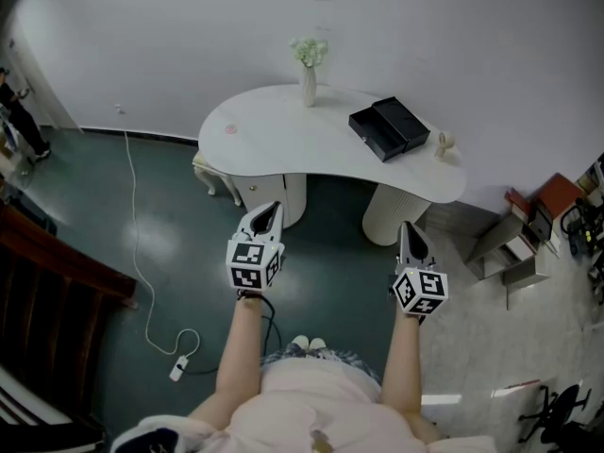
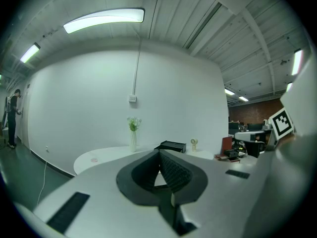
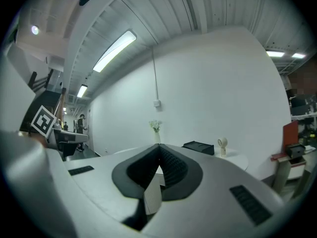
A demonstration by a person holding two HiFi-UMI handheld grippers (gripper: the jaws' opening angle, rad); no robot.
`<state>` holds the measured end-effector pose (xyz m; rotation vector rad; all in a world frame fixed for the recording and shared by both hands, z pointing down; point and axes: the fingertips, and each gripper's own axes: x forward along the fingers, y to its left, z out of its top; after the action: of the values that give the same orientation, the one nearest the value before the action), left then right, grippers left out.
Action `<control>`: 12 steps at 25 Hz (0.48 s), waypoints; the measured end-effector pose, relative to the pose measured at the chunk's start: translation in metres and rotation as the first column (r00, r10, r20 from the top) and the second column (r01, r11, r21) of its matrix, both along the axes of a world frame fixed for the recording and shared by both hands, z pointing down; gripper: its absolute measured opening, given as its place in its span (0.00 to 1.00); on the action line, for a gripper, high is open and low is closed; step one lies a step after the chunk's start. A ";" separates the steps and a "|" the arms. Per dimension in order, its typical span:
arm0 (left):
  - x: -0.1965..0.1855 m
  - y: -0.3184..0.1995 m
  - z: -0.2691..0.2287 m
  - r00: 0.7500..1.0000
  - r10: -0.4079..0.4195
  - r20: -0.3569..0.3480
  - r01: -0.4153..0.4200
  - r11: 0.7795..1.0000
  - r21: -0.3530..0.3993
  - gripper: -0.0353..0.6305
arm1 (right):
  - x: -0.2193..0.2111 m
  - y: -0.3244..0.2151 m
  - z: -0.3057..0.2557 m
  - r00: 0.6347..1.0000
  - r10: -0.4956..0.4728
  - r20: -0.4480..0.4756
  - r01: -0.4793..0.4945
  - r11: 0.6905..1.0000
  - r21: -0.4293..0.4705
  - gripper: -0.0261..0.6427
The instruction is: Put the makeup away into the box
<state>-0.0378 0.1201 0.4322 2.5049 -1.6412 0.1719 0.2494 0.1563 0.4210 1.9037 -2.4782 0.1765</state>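
A black box (image 1: 389,128) stands open on the right part of the white curved table (image 1: 283,140). A small pink round item (image 1: 231,128) lies near the table's left end, and a small beige object (image 1: 444,143) stands beside the box. Both grippers hang over the floor in front of the table, well short of it. My left gripper (image 1: 267,217) is shut with nothing between its jaws. My right gripper (image 1: 409,237) is also shut and empty. The left gripper view shows the box (image 2: 172,146) beyond the closed gripper (image 2: 159,152), and the right gripper view shows the box (image 3: 199,147) past the gripper (image 3: 159,148).
A white vase with flowers (image 1: 309,69) stands at the table's back edge. A white cable with a power strip (image 1: 177,369) lies on the dark floor at left. Dark wooden furniture (image 1: 47,281) is at far left, and shelves and clutter (image 1: 528,234) at right.
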 end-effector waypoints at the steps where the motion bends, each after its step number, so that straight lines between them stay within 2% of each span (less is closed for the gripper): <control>1: 0.000 0.000 0.001 1.000 0.001 -0.001 -0.001 1.000 -0.002 0.09 | -0.002 0.000 -0.002 1.000 -0.010 0.006 0.010 1.000 0.006 0.06; 2: 0.000 0.000 0.002 1.000 0.001 -0.002 -0.001 1.000 -0.003 0.09 | -0.004 0.000 -0.003 1.000 -0.019 0.011 0.018 1.000 0.013 0.08; 6: -0.001 0.000 0.003 1.000 0.006 -0.002 -0.006 1.000 -0.004 0.09 | -0.010 -0.001 -0.013 0.999 -0.028 0.016 0.027 0.998 0.057 0.39; 8: -0.002 -0.001 0.004 1.000 0.010 -0.002 -0.010 1.000 -0.005 0.09 | -0.011 -0.001 -0.018 0.999 -0.016 0.029 0.013 0.997 0.080 0.51; 12: -0.005 -0.001 0.006 1.000 0.013 -0.004 -0.013 1.000 -0.013 0.09 | -0.011 -0.002 -0.020 0.998 0.013 0.065 -0.019 0.996 0.086 0.68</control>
<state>-0.0425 0.1187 0.4378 2.5054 -1.6174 0.1788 0.2387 0.1546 0.4012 1.9818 -2.5524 0.1351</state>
